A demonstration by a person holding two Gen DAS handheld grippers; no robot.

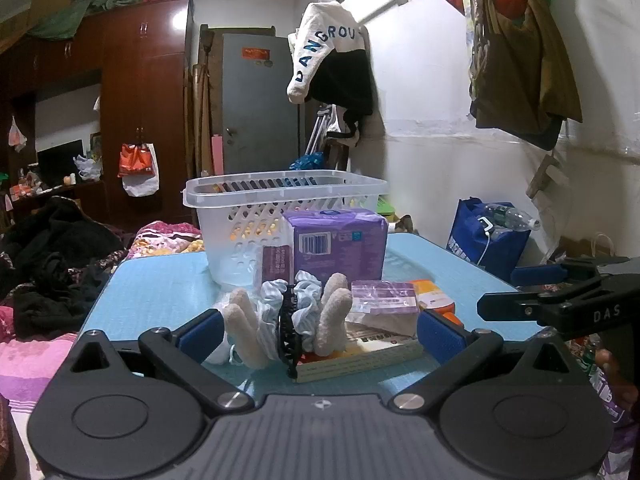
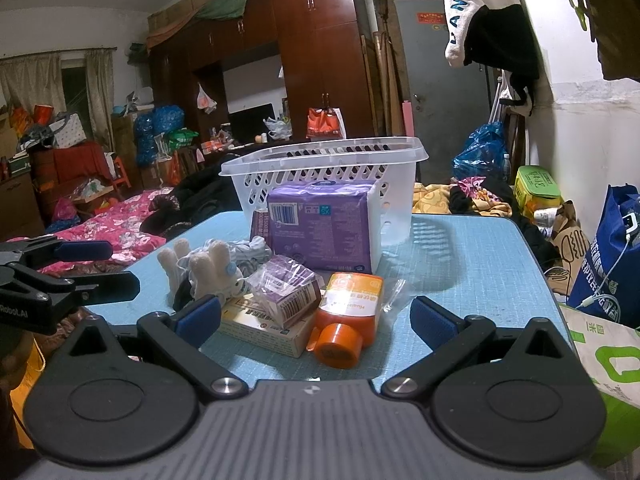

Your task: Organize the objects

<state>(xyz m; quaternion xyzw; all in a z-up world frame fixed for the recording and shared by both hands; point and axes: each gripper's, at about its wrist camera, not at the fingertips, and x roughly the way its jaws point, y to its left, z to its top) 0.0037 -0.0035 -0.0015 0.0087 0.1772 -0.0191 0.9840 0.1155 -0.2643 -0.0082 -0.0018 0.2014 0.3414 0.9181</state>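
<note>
Here we are at the light blue table [image 2: 460,264], both sets of tongs spread wide with nothing between their blue pads: the left tongs [image 1: 318,330] face the soft heap, the right tongs [image 2: 316,320] face the bottle. At the far side of the table stands the white perforated plastic basket [image 2: 324,156], which we judge to be where the loose things belong. Right against its front leans the purple soft-wrapped pack [image 2: 320,226]; it looks light and squashy, so we would take it across its narrow sides. Nearer lies the orange plastic bottle with the orange cap [image 2: 346,316], on its side, cap toward us (smooth and likely slippery, so a grip across the flat body seems safer than one on the cap). Just beside it a flat cream cardboard box [image 2: 264,330] carries a small purple packet in clear crinkly film [image 2: 286,294]; the box is stiff and will pinch easily by its edges, while the film may slide. On the left, the cream fluffy glove [image 1: 332,316], the pale striped fabric scrunchie [image 1: 306,292] and the black plastic claw clip [image 1: 289,328] sit tangled together; the clip is the rigid piece there.
</note>
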